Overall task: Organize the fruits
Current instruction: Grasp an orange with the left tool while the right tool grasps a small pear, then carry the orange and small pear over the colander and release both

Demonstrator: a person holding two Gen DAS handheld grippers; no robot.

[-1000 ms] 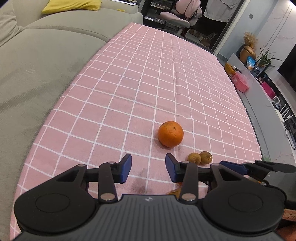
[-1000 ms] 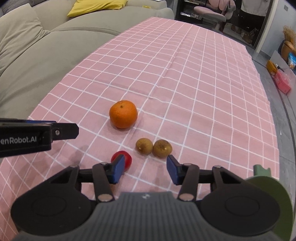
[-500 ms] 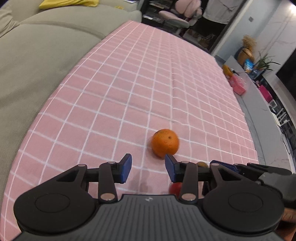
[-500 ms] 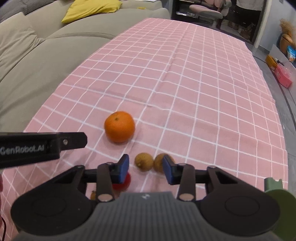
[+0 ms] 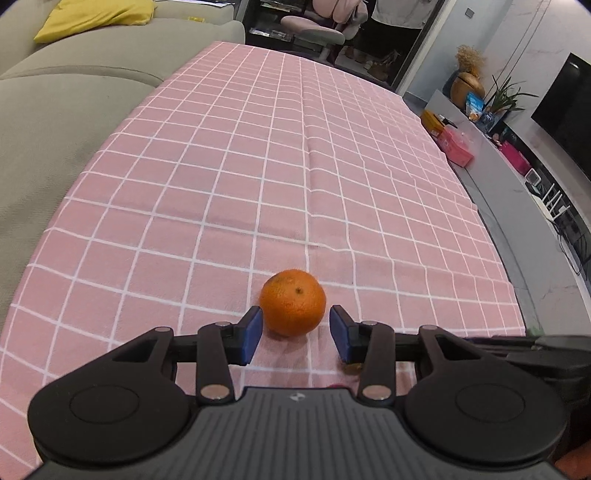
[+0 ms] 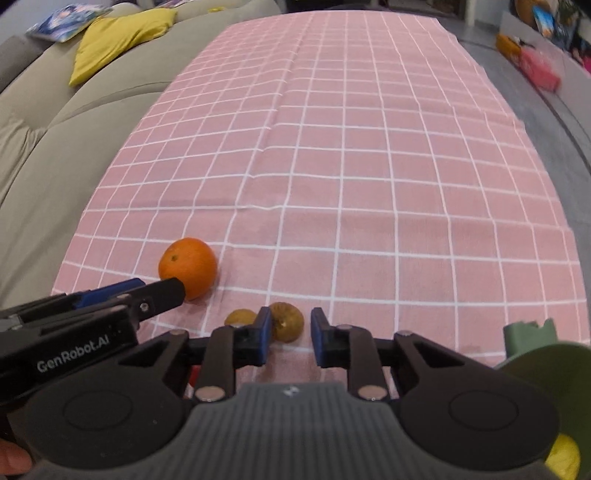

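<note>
We read "GenRobot.AI" in white on the black left gripper (image 6: 74, 360) where it shows in the right wrist view. A pink cloth with a white grid (image 5: 295, 166) covers the bench, beside a grey-green sofa (image 5: 55, 147) with a yellow cushion (image 5: 96, 14); a dark screen (image 5: 569, 103) and a potted plant (image 5: 506, 92) stand at the far right. The round orange fruit (image 5: 292, 308), dimpled with a dark stem spot, lies on the cloth at the left jaws' tips, which stand partly open and apart from it. The right gripper (image 6: 288, 334) has its jaws drawn narrow. A small brown wrinkled fruit (image 6: 288, 325) sits at their tips against one pad; we cannot tell whether it is pinched. A second small brown fruit (image 6: 240, 317) lies just beside it.
</note>
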